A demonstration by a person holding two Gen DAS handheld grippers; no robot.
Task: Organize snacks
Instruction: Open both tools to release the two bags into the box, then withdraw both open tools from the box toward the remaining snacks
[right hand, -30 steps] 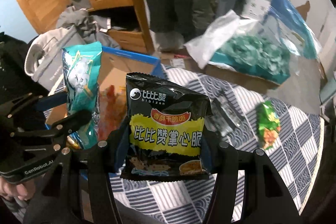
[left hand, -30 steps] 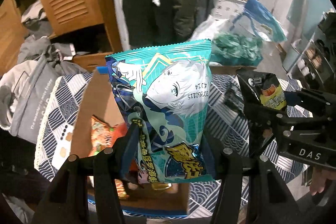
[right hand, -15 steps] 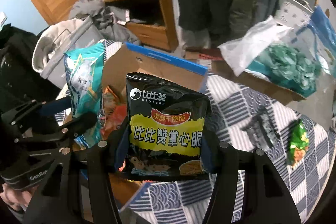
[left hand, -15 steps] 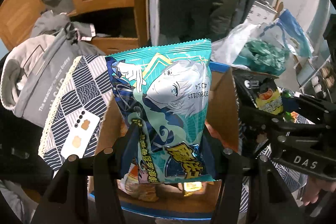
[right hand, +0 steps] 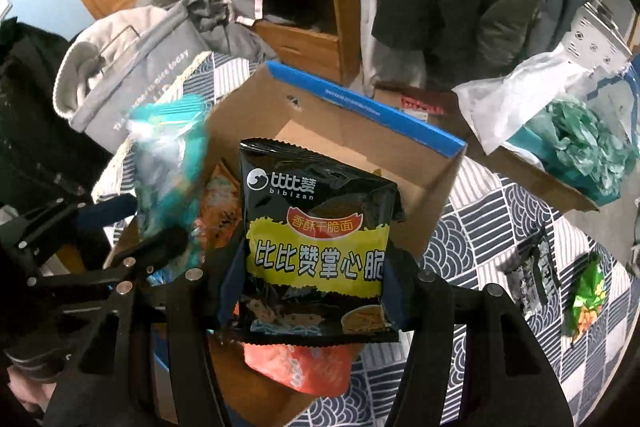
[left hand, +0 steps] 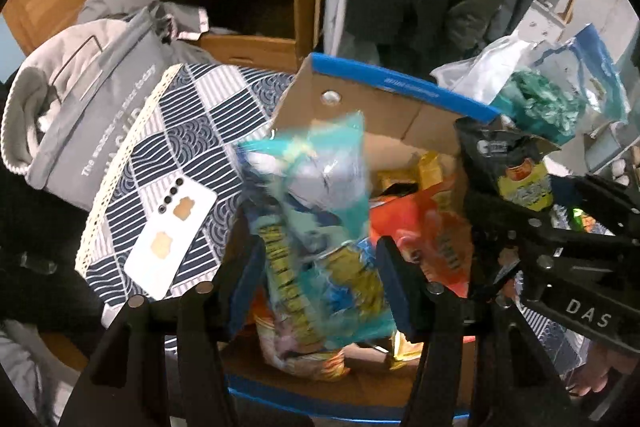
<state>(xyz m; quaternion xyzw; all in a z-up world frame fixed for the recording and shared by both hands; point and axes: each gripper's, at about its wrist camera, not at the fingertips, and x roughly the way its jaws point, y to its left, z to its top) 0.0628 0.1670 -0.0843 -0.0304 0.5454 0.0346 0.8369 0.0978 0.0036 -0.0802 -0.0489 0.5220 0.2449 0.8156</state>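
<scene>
Slipping free since earlier—teal snack bag

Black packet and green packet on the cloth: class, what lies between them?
In the right wrist view, a small dark wrapper lies between the black packet and the green packet.

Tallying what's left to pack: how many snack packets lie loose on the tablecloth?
2: a dark packet and a green packet, side by side right of the cardboard box; others may be hidden.
</scene>
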